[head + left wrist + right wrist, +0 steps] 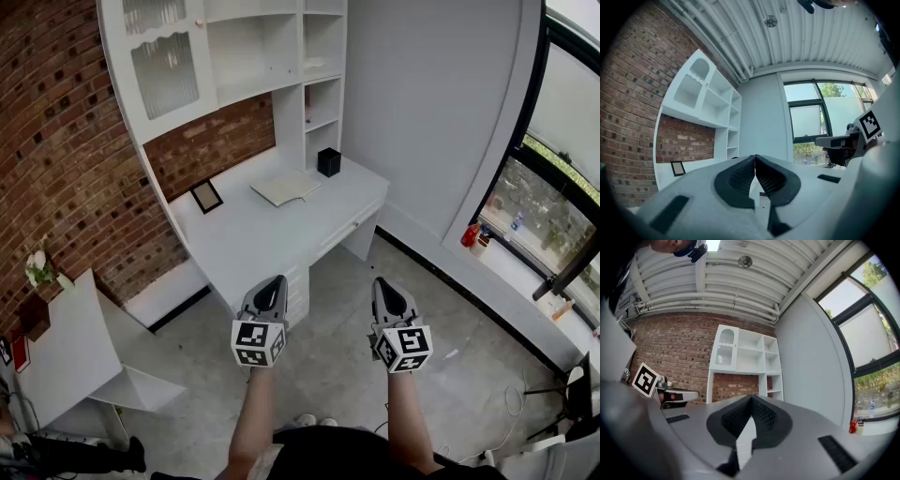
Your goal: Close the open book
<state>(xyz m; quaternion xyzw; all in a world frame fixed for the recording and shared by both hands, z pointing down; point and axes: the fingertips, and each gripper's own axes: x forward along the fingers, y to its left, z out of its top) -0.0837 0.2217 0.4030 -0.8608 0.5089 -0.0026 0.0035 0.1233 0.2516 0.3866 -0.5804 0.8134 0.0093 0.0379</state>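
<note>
Our left gripper (754, 158) has its jaws clenched, the dark ribbed pads pressed tip to tip with nothing between them. Our right gripper (751, 399) is the same: jaws closed on each other, empty. We hold both level and side by side, apart from one another, arms stretched forward over the grey floor (469, 375). In the left gripper view we see the right one off to the side against the window (806, 122). In the right gripper view the left one shows at the left edge, before the brick wall (670, 352).

The book (286, 187) lies open on the white desk (244, 244), well ahead of both grippers and touched by neither. It rests toward the back of the desktop, pages up, near the shelf unit (272, 56) that rises behind the desk. Just right of it stands a small black box (329, 161). To its left a dark picture frame (206, 196) stands by the brick at the desk's back. Neither gripper view shows the book, since the grippers' own bodies cover the desktop.

A second white table (66, 347) stands at the left by the brick wall, with a plant (39, 267) near it. On the sill (525, 272) at the right we see a red thing (470, 235) and a few bottles, too small to tell apart.
</note>
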